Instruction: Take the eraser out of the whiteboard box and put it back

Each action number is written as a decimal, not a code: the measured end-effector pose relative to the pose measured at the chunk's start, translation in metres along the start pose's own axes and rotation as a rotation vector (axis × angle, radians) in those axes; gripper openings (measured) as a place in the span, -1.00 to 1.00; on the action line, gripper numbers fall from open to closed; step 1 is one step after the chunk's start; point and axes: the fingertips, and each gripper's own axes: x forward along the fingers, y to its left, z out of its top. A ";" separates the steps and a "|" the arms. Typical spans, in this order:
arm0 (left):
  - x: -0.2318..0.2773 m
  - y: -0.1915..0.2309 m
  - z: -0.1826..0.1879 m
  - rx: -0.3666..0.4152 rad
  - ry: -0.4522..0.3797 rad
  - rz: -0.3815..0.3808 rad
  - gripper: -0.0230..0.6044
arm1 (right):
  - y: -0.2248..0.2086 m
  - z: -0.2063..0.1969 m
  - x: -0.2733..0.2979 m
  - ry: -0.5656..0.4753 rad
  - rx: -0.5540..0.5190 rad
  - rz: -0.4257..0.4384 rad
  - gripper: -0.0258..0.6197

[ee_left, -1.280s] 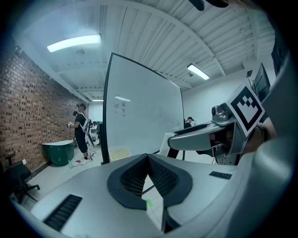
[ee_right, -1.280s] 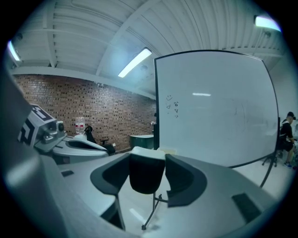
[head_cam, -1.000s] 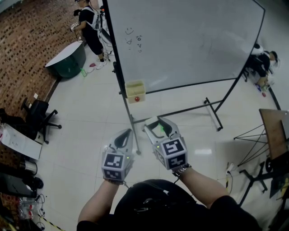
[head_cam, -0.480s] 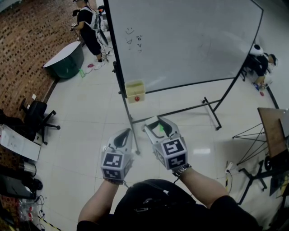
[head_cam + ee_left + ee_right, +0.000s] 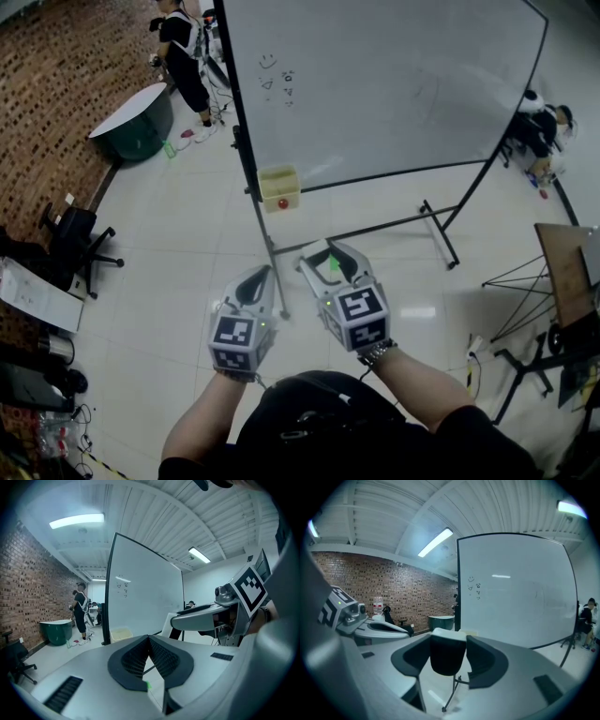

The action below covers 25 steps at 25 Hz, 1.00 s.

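The whiteboard (image 5: 375,84) stands on a black wheeled frame, and a pale yellow box (image 5: 280,188) hangs at its lower left corner with something red inside. I hold both grippers side by side, well short of the board. My right gripper (image 5: 324,256) is shut on the eraser (image 5: 447,656), a block with dark felt and a white top that is pressed between the pads. My left gripper (image 5: 265,274) is shut and holds nothing; its fingertips meet at a point (image 5: 149,638). The box (image 5: 121,633) shows small beyond the left jaws.
The whiteboard's stand legs (image 5: 441,234) spread over the tiled floor ahead. A person (image 5: 187,56) stands by a green round table (image 5: 141,117) at the far left, near a brick wall. An office chair (image 5: 80,239) is on the left. Another person (image 5: 544,131) and a wooden desk (image 5: 572,272) are on the right.
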 end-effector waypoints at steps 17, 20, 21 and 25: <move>0.022 -0.022 0.003 -0.015 0.007 0.078 -0.93 | -0.035 -0.001 -0.006 -0.011 0.001 0.058 -0.10; 0.025 -0.027 0.002 -0.020 0.011 0.097 -0.93 | -0.042 -0.005 -0.008 -0.003 0.000 0.073 -0.10; 0.027 -0.028 0.002 -0.022 0.011 0.102 -0.93 | -0.044 -0.006 -0.008 0.000 0.001 0.079 -0.10; 0.034 -0.025 -0.002 -0.042 0.023 0.118 -0.93 | -0.049 -0.009 -0.004 0.016 0.008 0.096 -0.10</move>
